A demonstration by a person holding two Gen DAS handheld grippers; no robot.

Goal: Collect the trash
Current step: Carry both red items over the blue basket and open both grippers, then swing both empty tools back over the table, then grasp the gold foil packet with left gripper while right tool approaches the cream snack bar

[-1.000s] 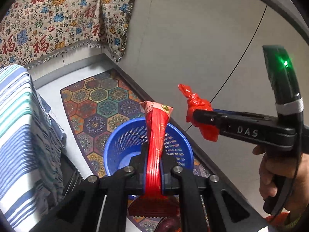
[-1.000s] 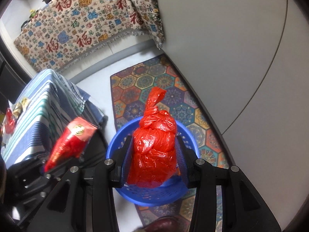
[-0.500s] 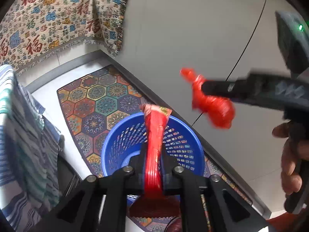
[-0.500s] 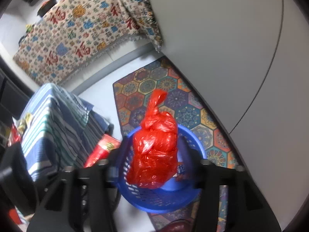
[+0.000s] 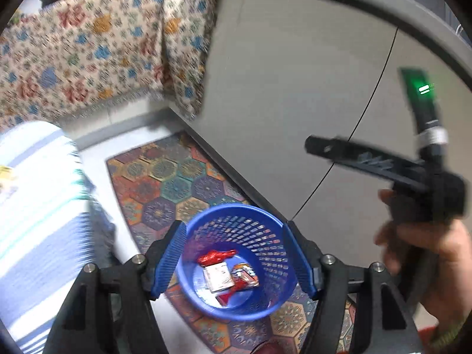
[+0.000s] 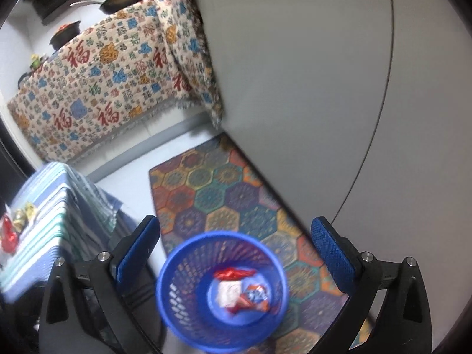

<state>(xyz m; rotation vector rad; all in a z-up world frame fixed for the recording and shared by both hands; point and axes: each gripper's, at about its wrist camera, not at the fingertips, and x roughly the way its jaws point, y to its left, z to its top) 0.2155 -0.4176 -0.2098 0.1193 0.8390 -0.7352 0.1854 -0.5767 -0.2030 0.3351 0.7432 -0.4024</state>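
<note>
we hold the left gripper [image 5: 236,256] and right gripper [image 6: 236,253] over the blue basket [image 5: 267,306], jaws just opening, both empty; wrappers [image 5: 227,271] lie inside.

You get even, soft indoor light – both views smear with motion blur, worst on the patterned cloth [image 5: 97,59], and bend dark at the rims

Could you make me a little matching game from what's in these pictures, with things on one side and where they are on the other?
Things:
1. blue basket
2. wrappers
3. patterned cloth
4. striped cloth

Places:
a. hanging at the back
b. at the left, with some bits on it
c. on the colourful rug
d. at the bottom of the basket

Pairs: 1-c, 2-d, 3-a, 4-b
</note>
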